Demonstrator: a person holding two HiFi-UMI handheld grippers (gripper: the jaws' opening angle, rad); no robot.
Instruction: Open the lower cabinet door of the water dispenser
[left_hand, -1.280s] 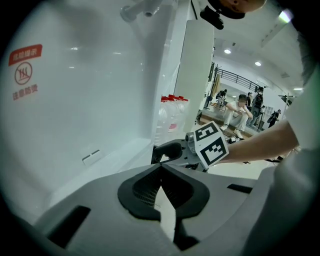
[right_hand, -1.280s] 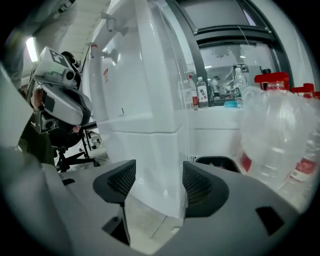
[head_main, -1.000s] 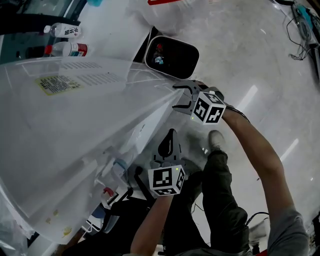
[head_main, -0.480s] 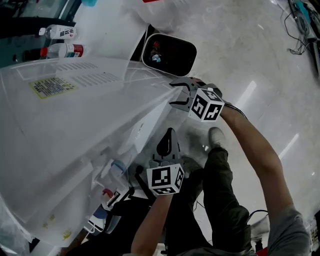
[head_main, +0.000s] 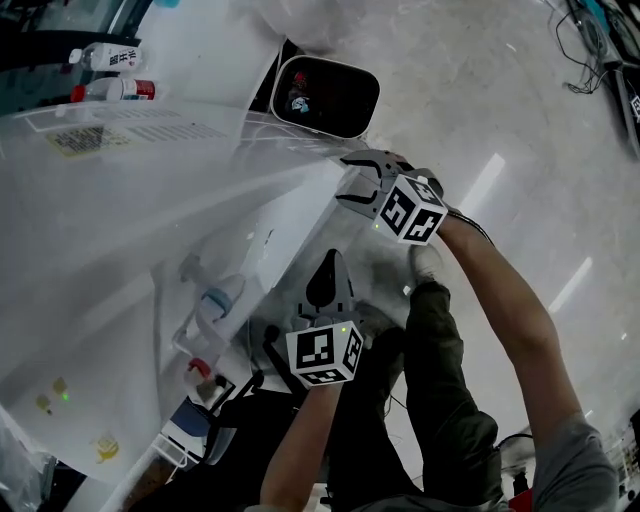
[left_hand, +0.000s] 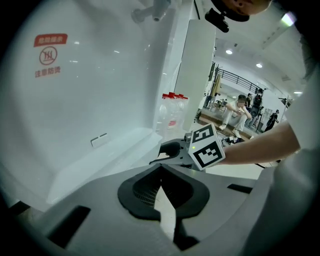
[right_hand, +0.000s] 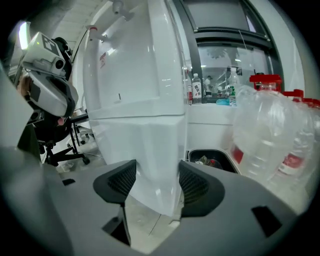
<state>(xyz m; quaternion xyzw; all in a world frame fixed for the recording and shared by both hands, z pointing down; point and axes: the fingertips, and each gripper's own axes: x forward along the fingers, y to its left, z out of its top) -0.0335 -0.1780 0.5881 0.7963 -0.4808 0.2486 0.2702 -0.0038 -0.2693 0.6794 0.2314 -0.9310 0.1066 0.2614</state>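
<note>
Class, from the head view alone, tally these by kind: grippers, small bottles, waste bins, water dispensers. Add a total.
Grippers (left gripper, right gripper): 2
Small bottles: 2
Waste bin: 1
Water dispenser: 1
Total: 6

The glossy pale floor (head_main: 500, 100) carries the white water dispenser (head_main: 140, 230). A black-lined bin (head_main: 325, 95) stands just beyond it. Cables (head_main: 590, 35) lie far right.

head view looks steeply down; both gripper views closely face the water dispenser (head_main: 150, 230).
</note>
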